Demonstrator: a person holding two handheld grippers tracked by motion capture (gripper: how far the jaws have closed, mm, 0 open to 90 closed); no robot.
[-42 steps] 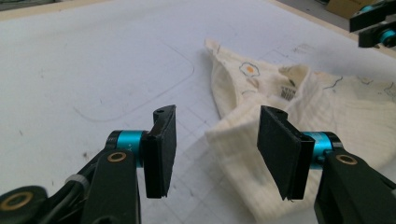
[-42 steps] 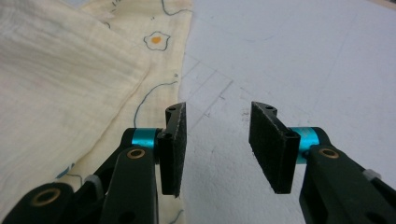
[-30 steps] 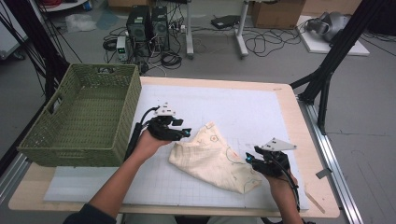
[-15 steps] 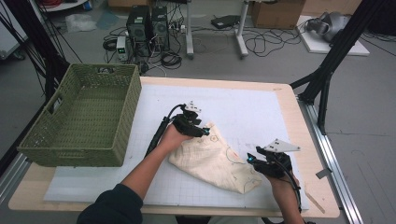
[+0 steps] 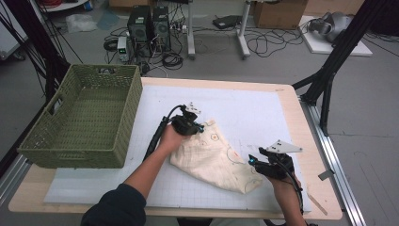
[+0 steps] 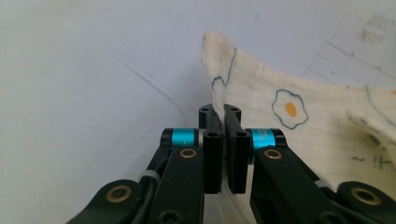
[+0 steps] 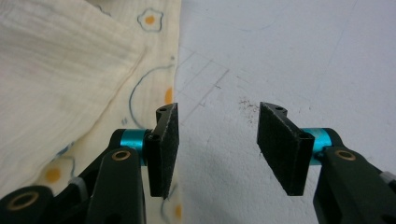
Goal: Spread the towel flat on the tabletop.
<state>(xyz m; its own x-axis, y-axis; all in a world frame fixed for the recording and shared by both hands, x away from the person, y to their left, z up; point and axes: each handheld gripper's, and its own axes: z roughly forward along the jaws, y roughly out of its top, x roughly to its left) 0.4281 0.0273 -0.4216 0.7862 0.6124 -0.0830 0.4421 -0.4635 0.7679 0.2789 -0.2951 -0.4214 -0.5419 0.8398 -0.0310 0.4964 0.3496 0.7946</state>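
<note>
A cream cloth [image 5: 211, 155] printed with fried eggs lies crumpled on the white mat. My left gripper [image 5: 200, 128] sits at the cloth's far left corner. Its jaws have just been closing and now stand shut on that corner, which sticks up between the pads [image 6: 225, 116] as a thin flap of cloth [image 6: 219, 60]. My right gripper [image 5: 251, 162] rests at the near right end of the cloth. Its jaws have just been opening and stand apart [image 7: 217, 126] over bare mat, with the cloth's edge [image 7: 70, 56] beside the left pad and nothing between the pads.
A green woven basket [image 5: 134, 94] stands at the left of the table, close to my left forearm. The white gridded mat [image 5: 254, 108] covers most of the wooden tabletop [image 5: 301, 122]. Cables and computer cases lie on the floor beyond the table.
My left hand moved right and forward from the cloth's left side to its far corner, and its jaws closed on that corner. The right hand stayed put with its jaws slightly wider.
</note>
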